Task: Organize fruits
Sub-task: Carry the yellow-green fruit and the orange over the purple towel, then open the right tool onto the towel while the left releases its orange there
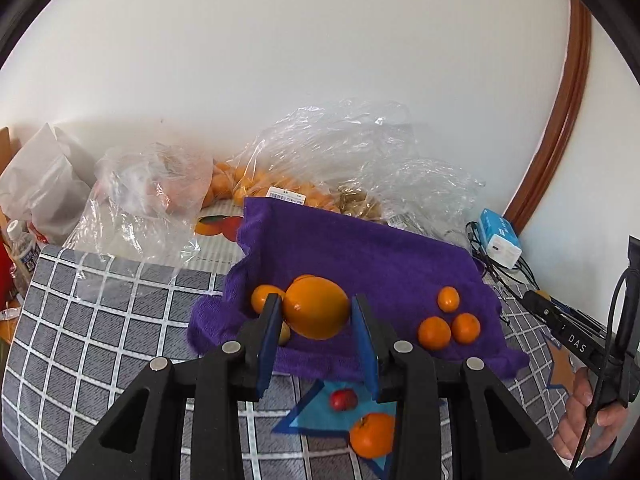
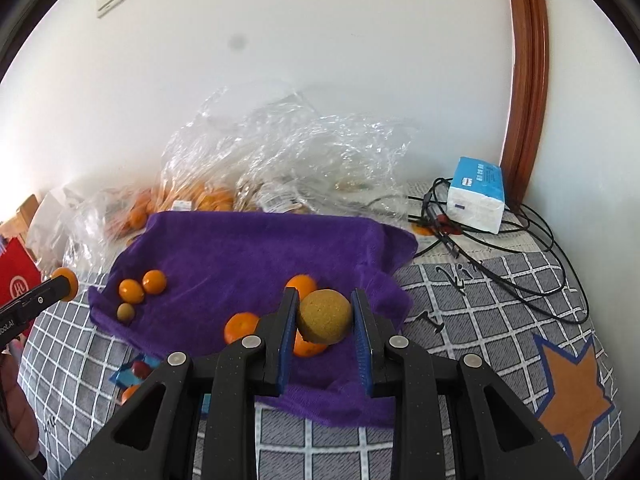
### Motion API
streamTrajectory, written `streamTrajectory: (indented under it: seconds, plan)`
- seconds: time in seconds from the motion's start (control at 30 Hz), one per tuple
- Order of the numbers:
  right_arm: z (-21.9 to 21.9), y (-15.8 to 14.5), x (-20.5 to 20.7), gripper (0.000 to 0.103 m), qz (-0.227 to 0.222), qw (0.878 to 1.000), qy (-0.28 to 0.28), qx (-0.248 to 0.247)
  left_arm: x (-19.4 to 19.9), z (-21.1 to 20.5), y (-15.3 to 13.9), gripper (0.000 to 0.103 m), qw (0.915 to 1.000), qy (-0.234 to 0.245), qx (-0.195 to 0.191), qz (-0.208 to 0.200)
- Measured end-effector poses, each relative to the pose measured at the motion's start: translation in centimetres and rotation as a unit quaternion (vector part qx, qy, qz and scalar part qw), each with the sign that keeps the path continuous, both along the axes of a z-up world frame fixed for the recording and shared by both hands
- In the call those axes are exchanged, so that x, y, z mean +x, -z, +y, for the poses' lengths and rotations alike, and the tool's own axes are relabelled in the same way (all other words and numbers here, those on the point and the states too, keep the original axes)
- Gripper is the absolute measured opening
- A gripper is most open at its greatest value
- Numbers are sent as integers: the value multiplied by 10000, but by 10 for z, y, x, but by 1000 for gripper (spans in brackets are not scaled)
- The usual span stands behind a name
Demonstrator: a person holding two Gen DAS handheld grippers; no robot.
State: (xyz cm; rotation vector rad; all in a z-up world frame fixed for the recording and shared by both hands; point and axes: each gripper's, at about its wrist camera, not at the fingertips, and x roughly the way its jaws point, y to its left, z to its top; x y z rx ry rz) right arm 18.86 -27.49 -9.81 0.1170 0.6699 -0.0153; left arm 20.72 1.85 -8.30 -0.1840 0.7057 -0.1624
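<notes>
A purple towel [image 1: 360, 252] [image 2: 248, 248] lies on a grey checked cloth. My left gripper [image 1: 316, 312] is shut on a large orange [image 1: 318, 307] above the towel's left part, where small oranges [image 1: 264, 296] lie. Three small oranges [image 1: 448, 320] sit on the towel's right. My right gripper [image 2: 325, 314] is shut on a round brown-yellow fruit [image 2: 326, 316] above the towel, with oranges [image 2: 240, 326] [image 2: 302, 284] around it. Two small oranges [image 2: 142, 286] and a small greenish fruit [image 2: 125, 312] lie at the towel's left.
Clear plastic bags [image 1: 320, 152] [image 2: 280, 152] with more oranges lie behind the towel by the wall. A tissue pack [image 2: 476, 194] and black cables [image 2: 500, 248] lie at the right. An orange [image 1: 372, 434] and a small red fruit [image 1: 343, 399] lie off the towel on a blue patch.
</notes>
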Motion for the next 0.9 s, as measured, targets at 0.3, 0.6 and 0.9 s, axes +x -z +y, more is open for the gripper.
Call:
streamTrajectory:
  seconds: [0.3, 0.6, 0.9]
  plan:
    - [-5, 22, 47, 27, 254, 9997, -59, 21, 36, -3, 25, 33, 9992, 8, -98, 382]
    - [4, 56, 83, 26, 641, 9979, -98, -10, 54, -25, 48, 33, 9974, 209, 16, 690]
    - [1, 66, 88, 26, 713, 9974, -6, -37, 65, -41, 62, 33, 9951, 282, 210, 920]
